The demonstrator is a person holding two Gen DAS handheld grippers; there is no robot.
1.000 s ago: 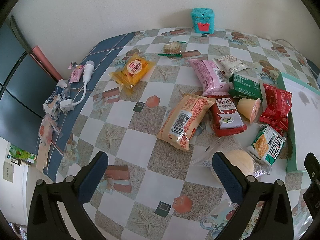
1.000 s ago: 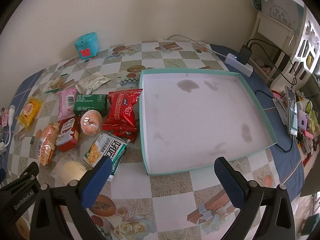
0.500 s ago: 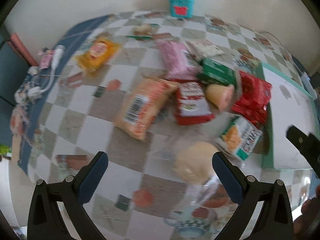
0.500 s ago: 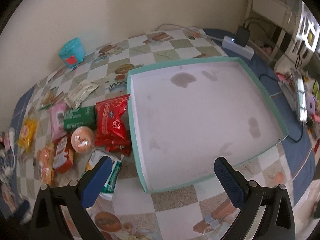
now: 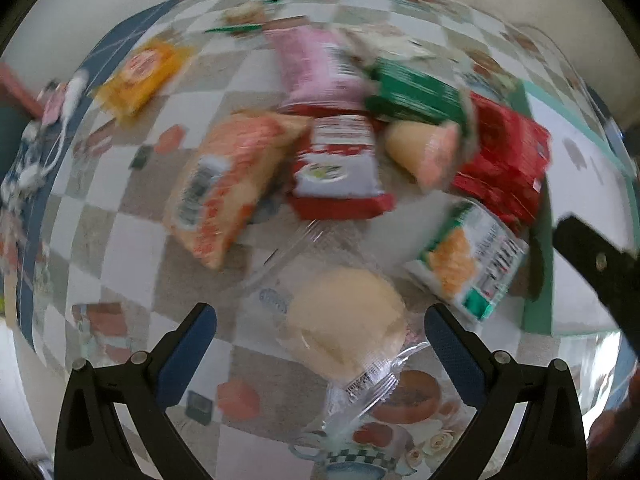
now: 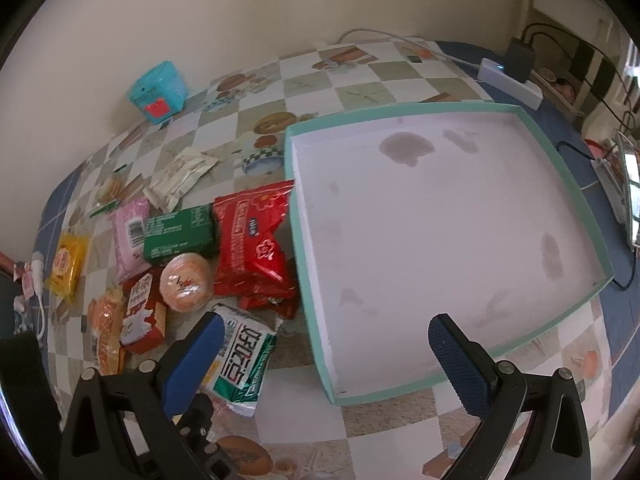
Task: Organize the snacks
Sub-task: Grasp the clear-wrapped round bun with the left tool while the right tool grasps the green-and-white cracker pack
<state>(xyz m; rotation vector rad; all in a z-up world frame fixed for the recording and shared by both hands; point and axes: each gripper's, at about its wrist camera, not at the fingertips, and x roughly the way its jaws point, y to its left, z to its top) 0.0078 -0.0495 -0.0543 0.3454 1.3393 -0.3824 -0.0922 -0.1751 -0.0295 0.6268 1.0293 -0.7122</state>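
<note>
Through heavy blur in the left wrist view, my left gripper point(image 5: 320, 332) is open, low over the table. A pale bun in a clear wrapper point(image 5: 348, 320) lies between its fingers. Beyond it lie an orange packet point(image 5: 224, 184), a red wafer packet point(image 5: 336, 164), a jelly cup point(image 5: 424, 148), a green box point(image 5: 416, 96) and red packets point(image 5: 504, 164). My right gripper point(image 6: 324, 352) is open and empty above the near left corner of the teal tray point(image 6: 440, 240), which holds nothing. A green-and-white cracker packet point(image 6: 244, 356) lies by its left finger.
A teal tin point(image 6: 158, 90) stands by the wall. Pink point(image 6: 128, 236), yellow point(image 6: 66, 264) and white point(image 6: 180, 176) packets lie further left. A power strip point(image 6: 512, 80) with cables and a phone sit right of the tray. A white cable point(image 5: 68, 92) lies at the table's left edge.
My left gripper has swung right and moved down and forward, so the wrapped bun now lies between its fingers. The right gripper has drifted slightly left and closer to the tray's near corner.
</note>
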